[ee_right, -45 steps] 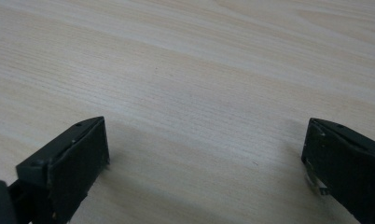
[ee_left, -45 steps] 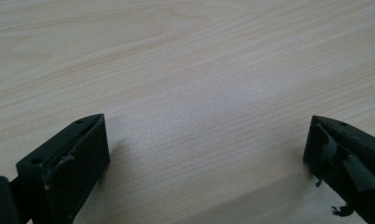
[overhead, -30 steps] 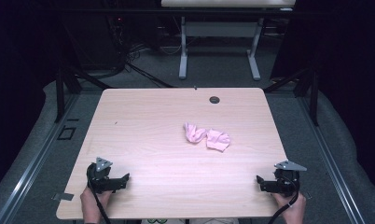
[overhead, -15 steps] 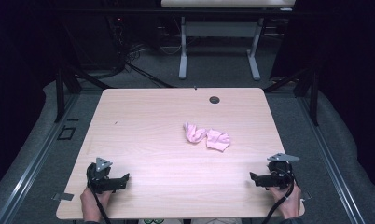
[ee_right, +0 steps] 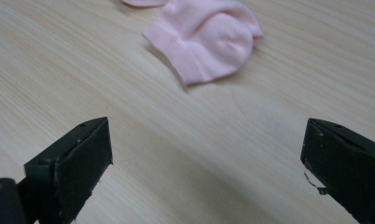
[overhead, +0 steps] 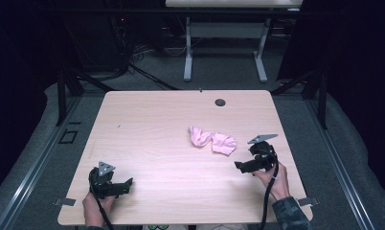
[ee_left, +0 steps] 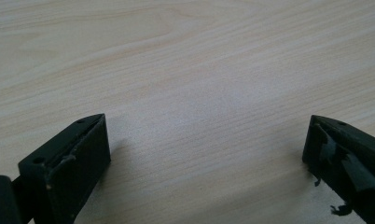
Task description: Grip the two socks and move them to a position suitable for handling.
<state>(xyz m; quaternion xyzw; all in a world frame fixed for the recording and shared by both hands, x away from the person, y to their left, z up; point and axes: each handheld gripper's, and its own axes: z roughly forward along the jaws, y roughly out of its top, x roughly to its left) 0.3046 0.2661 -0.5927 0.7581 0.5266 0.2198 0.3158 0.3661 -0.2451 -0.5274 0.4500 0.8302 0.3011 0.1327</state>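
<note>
The right gripper (overhead: 239,166) hovers near the pink socks (overhead: 213,140) with jaws wide apart; this looks like the approach step, and next it needs to reach one sock; the left gripper (overhead: 128,183) waits, also spread wide

Items: two pink socks (overhead: 212,140), crumpled
Pose: lying flat, touching each other
Place: worktop (overhead: 152,129), right of centre

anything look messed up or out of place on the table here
Only small things. The two pink socks lie crumpled and bunched, touching, not laid flat. The left tool has frayed, peeling pad lining on one jaw. Nothing is spilled or broken on the table.
</note>
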